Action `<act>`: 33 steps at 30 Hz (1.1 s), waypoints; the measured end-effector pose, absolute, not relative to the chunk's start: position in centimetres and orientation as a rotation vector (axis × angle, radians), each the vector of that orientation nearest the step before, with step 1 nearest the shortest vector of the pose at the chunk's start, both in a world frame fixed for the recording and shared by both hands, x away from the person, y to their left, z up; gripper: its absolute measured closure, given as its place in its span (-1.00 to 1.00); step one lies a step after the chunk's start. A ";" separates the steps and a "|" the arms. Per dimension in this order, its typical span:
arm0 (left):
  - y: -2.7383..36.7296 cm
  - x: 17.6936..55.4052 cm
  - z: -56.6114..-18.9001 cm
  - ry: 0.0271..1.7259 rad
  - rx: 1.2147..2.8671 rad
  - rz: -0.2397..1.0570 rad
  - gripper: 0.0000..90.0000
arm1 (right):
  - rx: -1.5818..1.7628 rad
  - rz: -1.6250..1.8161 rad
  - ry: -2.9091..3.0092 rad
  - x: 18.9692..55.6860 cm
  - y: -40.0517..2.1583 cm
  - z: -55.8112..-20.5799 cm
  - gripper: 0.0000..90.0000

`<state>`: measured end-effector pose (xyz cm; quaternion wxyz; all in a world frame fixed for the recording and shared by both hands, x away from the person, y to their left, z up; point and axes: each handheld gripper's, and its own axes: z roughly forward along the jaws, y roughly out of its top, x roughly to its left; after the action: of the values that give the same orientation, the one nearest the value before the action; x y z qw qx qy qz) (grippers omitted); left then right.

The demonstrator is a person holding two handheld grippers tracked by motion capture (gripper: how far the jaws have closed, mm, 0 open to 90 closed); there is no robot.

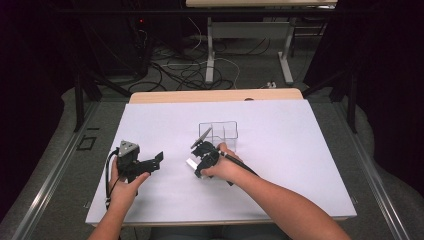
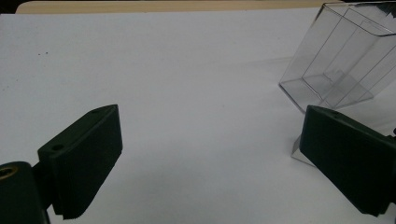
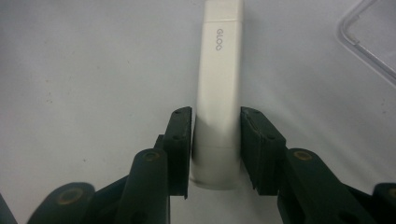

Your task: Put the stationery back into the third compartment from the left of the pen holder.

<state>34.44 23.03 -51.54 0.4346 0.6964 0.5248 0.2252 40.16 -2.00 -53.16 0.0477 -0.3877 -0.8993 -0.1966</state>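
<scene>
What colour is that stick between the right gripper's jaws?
The stick is white, with grey "GLOO" lettering; the right gripper view shows it best.

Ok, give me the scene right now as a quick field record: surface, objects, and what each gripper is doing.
surface: white sheet covering the table
held item: white glue stick, printed GLOO, lying flat on the sheet
container: clear plastic box with compartments, lid raised, just beyond the glue stick
right gripper: jaws on either side of the glue stick, pads against its sides
left gripper: jaws wide apart, nothing between them, low over bare sheet
</scene>
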 end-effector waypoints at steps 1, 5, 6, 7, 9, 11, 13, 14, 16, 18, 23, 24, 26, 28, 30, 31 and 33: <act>23.0 34.4 -51.5 1.307 1.734 0.561 -0.87 | -1.177 -0.602 -2.756 40.3 -2.0 -53.2 0.47; 23.0 34.5 -51.5 1.306 1.734 0.560 -0.87 | -1.214 -0.662 -2.747 40.2 -2.0 -53.5 0.48; 23.0 34.5 -51.5 1.306 1.734 0.561 -0.87 | -1.224 -0.645 -2.744 40.2 -2.0 -53.4 0.48; 23.0 34.5 -51.5 1.306 1.735 0.561 -0.87 | -1.234 -0.682 -2.738 40.2 -1.9 -53.6 0.48; 23.0 34.5 -51.5 1.306 1.735 0.561 -0.87 | -1.237 -0.633 -2.736 40.2 -1.9 -53.4 0.48; 23.1 34.5 -51.5 1.306 1.735 0.561 -0.87 | -1.217 -0.596 -2.744 40.3 -2.0 -53.2 0.48; 23.1 34.5 -51.5 1.306 1.735 0.561 -0.87 | -1.219 -0.596 -2.742 40.3 -2.0 -53.2 0.49; 23.1 34.5 -51.6 1.306 1.735 0.561 -0.87 | -1.219 -0.594 -2.744 40.3 -2.1 -53.2 0.49; 23.1 34.5 -51.6 1.306 1.735 0.560 -0.87 | -1.208 -0.595 -2.747 40.3 -2.1 -53.2 0.49; 23.0 34.5 -51.6 1.306 1.735 0.560 -0.87 | -1.203 -0.596 -2.750 40.3 -2.1 -53.2 0.49; 23.0 34.4 -51.6 1.305 1.735 0.558 -0.87 | -1.160 -0.617 -2.786 40.3 -2.3 -52.9 0.49; 23.0 34.4 -51.6 1.305 1.736 0.557 -0.87 | -1.165 -0.637 -2.784 40.2 -2.3 -53.0 0.49; 23.0 34.5 -51.6 1.306 1.735 0.558 -0.87 | -1.141 -0.618 -2.785 40.3 -2.4 -52.9 0.49; 23.0 34.5 -51.6 1.305 1.735 0.558 -0.87 | -1.104 -0.636 -2.800 40.4 -2.5 -52.9 0.49; 23.0 34.5 -51.6 1.306 1.736 0.558 -0.87 | -1.105 -0.650 -2.803 40.3 -2.5 -53.0 0.49; 23.0 34.5 -51.6 1.306 1.736 0.558 -0.87 | -1.134 -0.639 -2.789 40.2 -2.5 -52.9 0.49; 23.0 34.5 -51.6 1.307 1.739 0.559 -0.87 | -1.088 -0.658 -2.809 40.3 -2.6 -53.0 0.49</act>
<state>34.47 22.96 -51.62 0.4331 0.6979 0.5245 0.2242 40.29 -2.61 -53.03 0.0290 -0.3527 -0.9106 -0.2132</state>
